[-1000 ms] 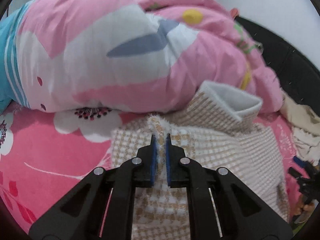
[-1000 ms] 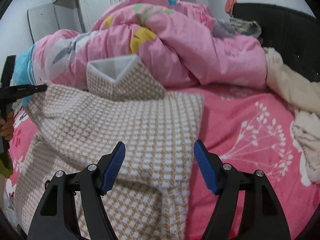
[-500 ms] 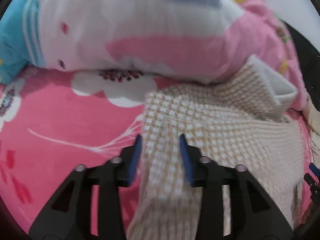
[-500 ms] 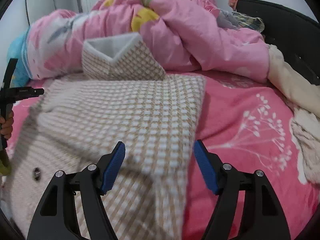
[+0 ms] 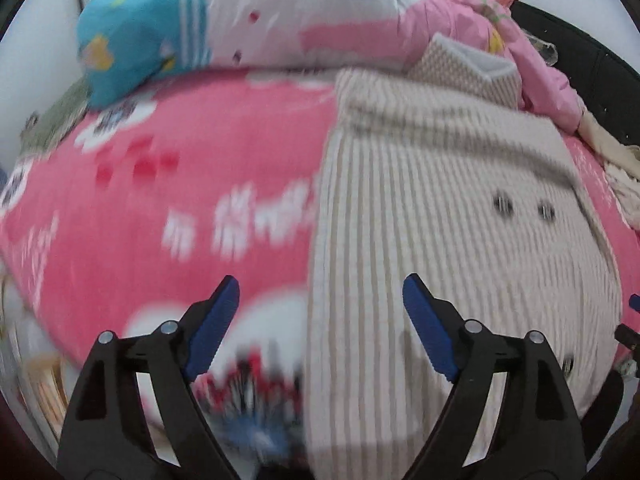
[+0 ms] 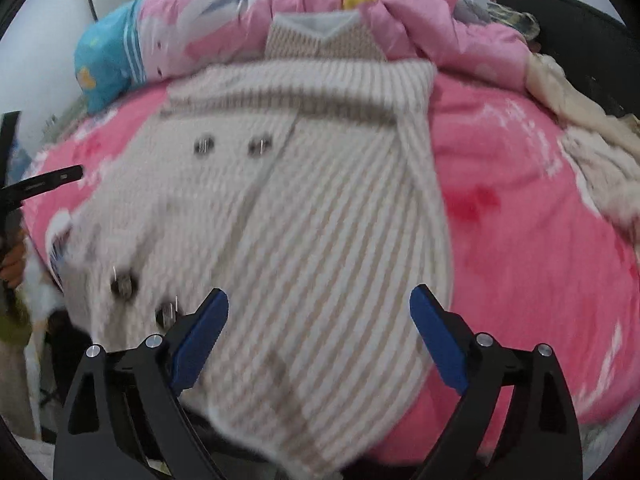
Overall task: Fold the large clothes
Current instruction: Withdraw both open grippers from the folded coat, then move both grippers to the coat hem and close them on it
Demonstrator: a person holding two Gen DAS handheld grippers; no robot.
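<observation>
A beige and white checked knit coat [image 5: 448,216] with dark buttons lies spread flat on the pink floral bed sheet [image 5: 200,168]. Its collar end points to the far side and one sleeve is folded across the chest. It also shows in the right wrist view [image 6: 320,220]. My left gripper [image 5: 320,324] is open and empty, held above the coat's left edge near the hem. My right gripper [image 6: 320,332] is open and empty above the coat's lower part. Both views are blurred by motion.
A pink floral duvet [image 6: 400,12] is heaped at the far side of the bed, with a blue pillow [image 5: 136,40] at its left. Cream clothes [image 6: 580,128] lie at the right by the black headboard [image 6: 580,32]. The left gripper's tip [image 6: 48,180] shows at the left edge.
My left gripper let go of the coat edge, opened wide and pulled back toward the near edge of the bed. My right gripper pulled back too. The coat now lies flat.
</observation>
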